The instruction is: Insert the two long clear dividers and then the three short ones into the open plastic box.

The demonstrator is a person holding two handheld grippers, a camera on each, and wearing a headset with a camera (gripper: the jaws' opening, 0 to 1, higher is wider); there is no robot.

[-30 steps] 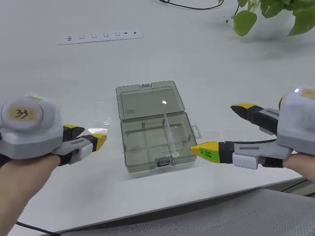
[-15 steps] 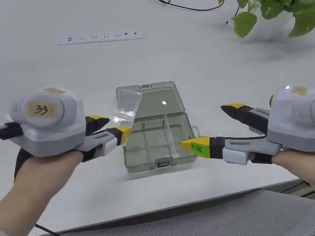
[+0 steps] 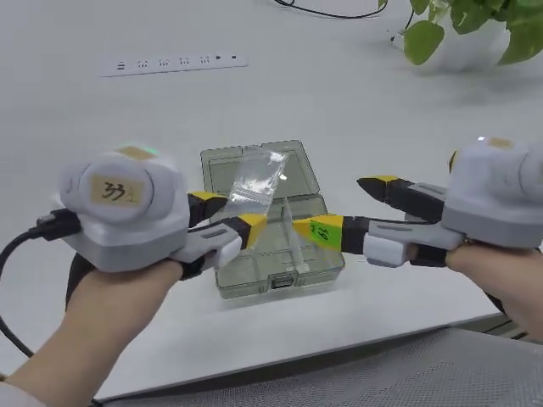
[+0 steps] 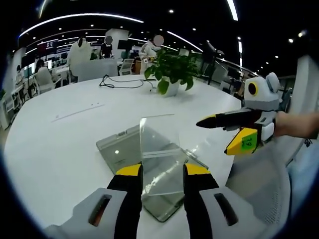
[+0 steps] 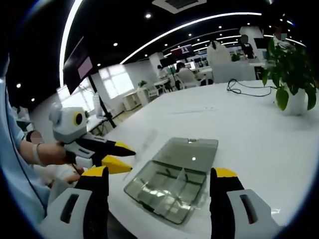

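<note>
The open clear plastic box (image 3: 316,264) sits mid-table with its lid (image 3: 219,174) laid back; clear partitions stand inside its base. My left gripper (image 3: 231,210) hovers over the box's left side, shut on a clear divider (image 3: 257,176) that sticks up tilted above the lid. In the left gripper view the divider (image 4: 158,159) stands between the yellow fingertips (image 4: 129,171) over the box (image 4: 117,149). My right gripper (image 3: 348,206) is open beside the box's right edge, holding nothing. From the right gripper view, the box (image 5: 174,185) lies ahead, with the left gripper (image 5: 117,155) at its left.
A white power strip (image 3: 174,63) lies at the back of the white table (image 3: 356,110). A potted plant (image 3: 475,25) and a black cable (image 3: 327,10) are at the far right corner. The table's front edge (image 3: 339,343) runs close below the box.
My left gripper has moved right from the table's left side, carrying the clear divider up over the box. My right gripper has shifted left, closer to the box.
</note>
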